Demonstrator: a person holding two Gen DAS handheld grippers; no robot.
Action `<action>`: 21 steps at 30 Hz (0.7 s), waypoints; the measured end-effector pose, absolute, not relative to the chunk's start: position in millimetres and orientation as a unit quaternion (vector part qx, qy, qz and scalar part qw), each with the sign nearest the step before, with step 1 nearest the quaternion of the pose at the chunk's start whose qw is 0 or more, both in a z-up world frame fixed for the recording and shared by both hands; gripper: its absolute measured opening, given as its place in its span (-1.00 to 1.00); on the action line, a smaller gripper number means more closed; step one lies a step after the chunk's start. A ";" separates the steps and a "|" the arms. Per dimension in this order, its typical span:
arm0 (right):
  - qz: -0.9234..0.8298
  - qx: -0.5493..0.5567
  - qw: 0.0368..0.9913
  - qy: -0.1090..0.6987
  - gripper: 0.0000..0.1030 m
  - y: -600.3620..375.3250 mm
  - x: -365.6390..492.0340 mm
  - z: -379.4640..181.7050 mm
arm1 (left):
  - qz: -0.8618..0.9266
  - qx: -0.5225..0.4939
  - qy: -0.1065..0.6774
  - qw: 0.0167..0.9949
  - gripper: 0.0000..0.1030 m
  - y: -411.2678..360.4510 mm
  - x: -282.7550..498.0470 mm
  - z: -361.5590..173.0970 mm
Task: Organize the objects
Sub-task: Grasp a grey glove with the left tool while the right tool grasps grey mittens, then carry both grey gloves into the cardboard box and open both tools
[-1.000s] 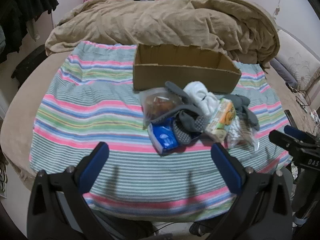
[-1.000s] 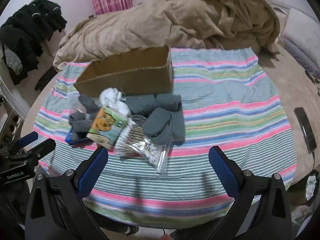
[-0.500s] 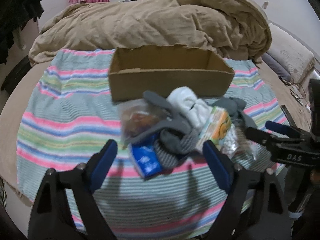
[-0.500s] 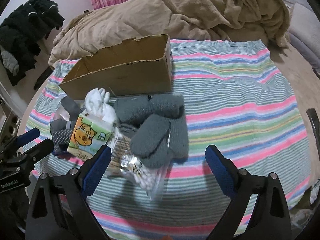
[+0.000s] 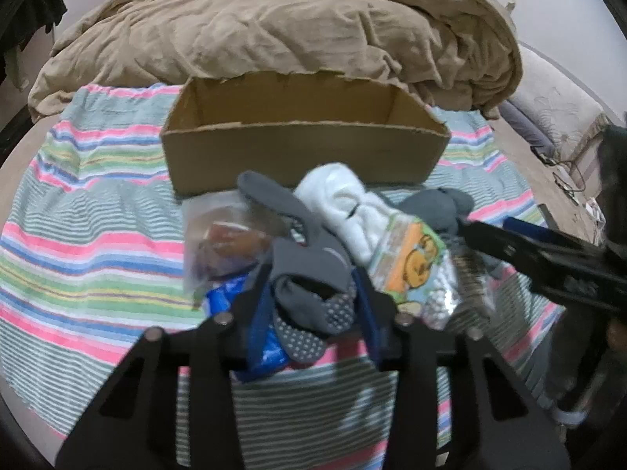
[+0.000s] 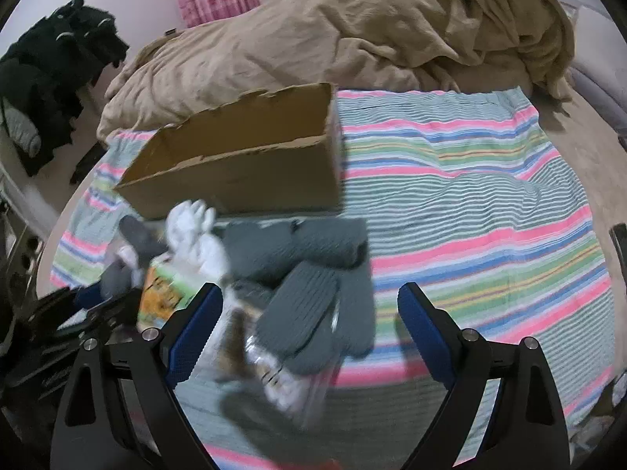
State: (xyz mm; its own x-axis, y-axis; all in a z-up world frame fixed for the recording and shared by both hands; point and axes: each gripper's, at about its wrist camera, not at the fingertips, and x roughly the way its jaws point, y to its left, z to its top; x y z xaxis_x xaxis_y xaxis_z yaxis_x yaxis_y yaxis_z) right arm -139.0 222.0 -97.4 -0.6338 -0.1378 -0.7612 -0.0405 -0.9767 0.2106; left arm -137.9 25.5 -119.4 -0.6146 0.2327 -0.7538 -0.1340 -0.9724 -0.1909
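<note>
A pile lies in front of an open cardboard box (image 5: 301, 149) on a striped blanket (image 5: 90, 235). My left gripper (image 5: 311, 305) is shut on a dark grey grip-dot sock (image 5: 313, 297) at the pile's near side. Beside it lie a blue packet (image 5: 223, 297), a clear bag of brown items (image 5: 223, 243), white socks (image 5: 345, 203), an orange cartoon tissue pack (image 5: 411, 258) and a bag of cotton swabs (image 5: 443, 293). My right gripper (image 6: 309, 313) is open, its fingers either side of grey knit gloves (image 6: 317, 313) and above the swab bag (image 6: 282, 384). The box (image 6: 250, 168) is behind.
A rumpled tan duvet (image 5: 294, 27) is heaped behind the box. Black clothes (image 6: 51, 78) hang at the left. A pillow (image 5: 556, 113) lies at the right. The blanket's right half (image 6: 470, 203) shows bare stripes.
Both grippers moved forward over the pile. My left gripper went from wide open to shut on the dark grey sock. My right gripper stayed open and now straddles the grey gloves.
</note>
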 end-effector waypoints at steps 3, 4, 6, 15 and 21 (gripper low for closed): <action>-0.899 0.424 0.024 -0.111 0.49 228.4 -150.8 -109.1 | 0.896 -0.424 -0.066 0.117 -0.39 26.8 -139.1 -118.0; -0.895 0.429 0.027 -0.114 0.43 229.1 -155.2 -114.0 | 0.895 -0.424 -0.070 0.119 -0.41 26.4 -139.2 -117.0; -0.887 0.437 0.049 -0.141 0.36 232.0 -162.3 -123.1 | 0.895 -0.423 -0.075 0.120 -0.42 24.4 -138.2 -114.8; -0.898 0.405 0.076 -0.152 -0.69 232.6 -154.6 -106.0 | 0.904 -0.404 -0.080 0.118 -0.44 17.5 -128.2 -92.0; -0.916 0.367 0.075 -0.143 -0.69 234.5 -143.5 -72.8 | 0.913 -0.381 -0.084 0.119 -0.44 10.2 -118.7 -69.5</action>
State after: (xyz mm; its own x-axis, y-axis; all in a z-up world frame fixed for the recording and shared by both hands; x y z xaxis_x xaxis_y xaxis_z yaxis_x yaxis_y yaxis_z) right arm -143.5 234.5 -72.8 -0.7192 -0.2415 -0.6515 0.0317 -0.9481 0.3164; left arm -118.7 10.2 -69.5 -0.6807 0.2817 -0.6762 -0.1533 -0.9575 -0.2445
